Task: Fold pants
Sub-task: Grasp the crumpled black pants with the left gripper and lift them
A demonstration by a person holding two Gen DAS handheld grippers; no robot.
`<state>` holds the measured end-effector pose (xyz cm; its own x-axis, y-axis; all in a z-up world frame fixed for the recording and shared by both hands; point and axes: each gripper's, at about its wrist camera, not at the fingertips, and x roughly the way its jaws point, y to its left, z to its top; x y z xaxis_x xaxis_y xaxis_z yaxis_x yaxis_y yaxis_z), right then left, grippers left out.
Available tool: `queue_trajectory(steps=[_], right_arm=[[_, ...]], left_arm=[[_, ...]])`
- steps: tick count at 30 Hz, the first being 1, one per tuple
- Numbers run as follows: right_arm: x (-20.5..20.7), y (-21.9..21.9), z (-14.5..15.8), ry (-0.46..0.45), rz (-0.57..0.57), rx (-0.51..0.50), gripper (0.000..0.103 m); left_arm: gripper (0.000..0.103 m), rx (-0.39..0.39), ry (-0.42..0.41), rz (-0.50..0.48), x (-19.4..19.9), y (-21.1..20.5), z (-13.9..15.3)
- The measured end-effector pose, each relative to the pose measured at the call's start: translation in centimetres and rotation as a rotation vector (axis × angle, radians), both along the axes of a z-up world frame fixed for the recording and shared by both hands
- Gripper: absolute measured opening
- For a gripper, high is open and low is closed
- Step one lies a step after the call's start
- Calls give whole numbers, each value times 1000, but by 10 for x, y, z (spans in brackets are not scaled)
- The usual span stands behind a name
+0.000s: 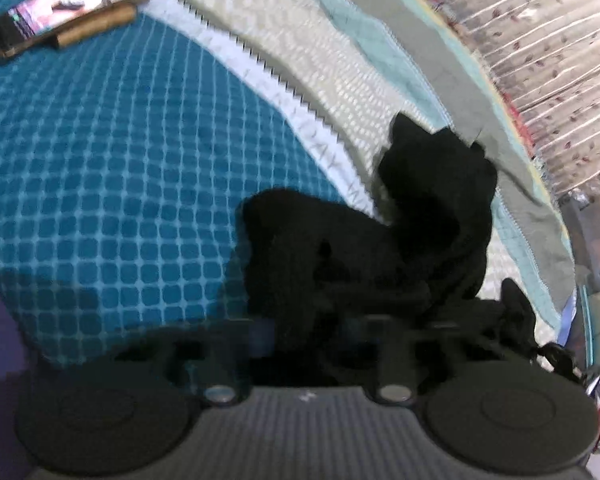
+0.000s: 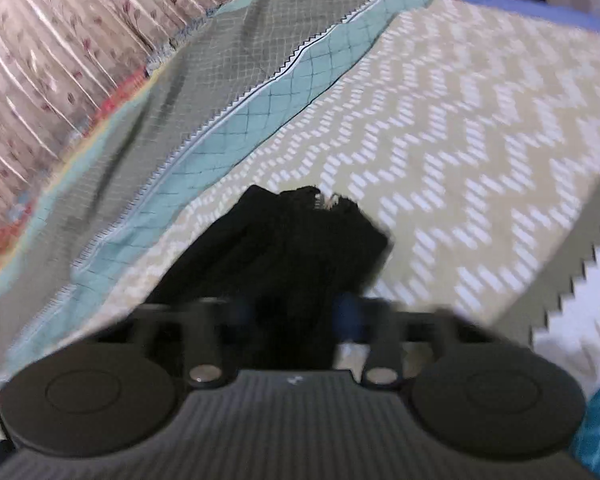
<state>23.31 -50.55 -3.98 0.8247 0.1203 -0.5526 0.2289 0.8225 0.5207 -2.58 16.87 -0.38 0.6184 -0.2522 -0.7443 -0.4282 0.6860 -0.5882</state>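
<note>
The black pants (image 1: 380,240) hang bunched in front of the left wrist camera, over a patchwork bed cover. My left gripper (image 1: 312,328) is shut on a fold of that black cloth, which hides most of its fingers. In the right wrist view another part of the black pants (image 2: 300,248) rises from between the fingers, with a bit of waistband or zipper showing at its far end. My right gripper (image 2: 296,320) is shut on that cloth. Both pictures are blurred.
The bed cover has a blue checked patch (image 1: 100,160), a beige zigzag patch (image 2: 460,140) and grey and teal strips (image 2: 240,60). A phone with a lit screen (image 1: 72,4) lies on a wooden stand at the far left. A flowered curtain (image 1: 540,60) hangs beyond the bed.
</note>
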Motion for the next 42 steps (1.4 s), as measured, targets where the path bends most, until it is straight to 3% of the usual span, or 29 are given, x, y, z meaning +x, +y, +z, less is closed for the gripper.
queue_trajectory(steps=[1, 4, 8, 10, 12, 13, 16, 20, 23, 24, 26, 28, 30, 32, 34, 36, 38, 40, 42], right_arm=[[-1, -1, 4, 16, -2, -2, 8], [-15, -16, 48, -96, -46, 30, 8], [-65, -74, 112, -263, -141, 118, 8], [-108, -109, 136, -344, -179, 152, 8], [-149, -140, 143, -360, -190, 142, 8], [-177, -158, 138, -362, -199, 140, 8], [-223, -183, 126, -202, -151, 81, 8], [-309, -213, 55, 4, -176, -13, 8], [-358, -227, 5, 181, -219, 26, 15], [-381, -236, -6, 201, -222, 59, 15], [-421, -246, -5, 187, -216, 74, 22], [-450, -244, 13, 202, -236, -10, 41], [-495, -256, 40, 129, -276, -131, 41], [-520, -255, 67, 60, -231, -208, 41], [-526, -261, 84, 8, -117, -237, 41], [-510, -223, 100, -23, 34, -258, 41], [-488, -185, 108, -53, 184, -267, 41], [-446, -121, 106, -60, 324, -257, 41], [-409, -78, 105, -47, 480, -225, 52]], left_arm=[[11, 13, 4, 0, 6, 1, 3], [11, 98, -103, -28, 35, 15, 44], [11, 41, -330, 8, 59, 42, 117], [11, 52, -412, 14, 54, 46, 138], [11, 65, -451, 10, 38, 49, 143], [11, 48, -441, 1, 30, 50, 137], [11, 21, -356, -42, 8, 45, 103], [11, 51, -183, -66, -22, 30, 38], [15, 65, -44, -59, -37, 22, -1], [19, 55, -20, -60, -42, 22, -9], [26, 50, -30, -69, -54, 28, -4], [25, 37, -72, -71, -67, 42, 11], [25, 63, -143, -37, -79, 61, 32], [25, 114, -191, -1, -78, 77, 50], [25, 169, -230, -7, -60, 85, 62], [26, 207, -255, -39, -26, 81, 70], [36, 216, -304, -117, 16, 65, 72], [73, 203, -318, -180, 61, 42, 64], [81, 176, -308, -223, 104, 21, 50]])
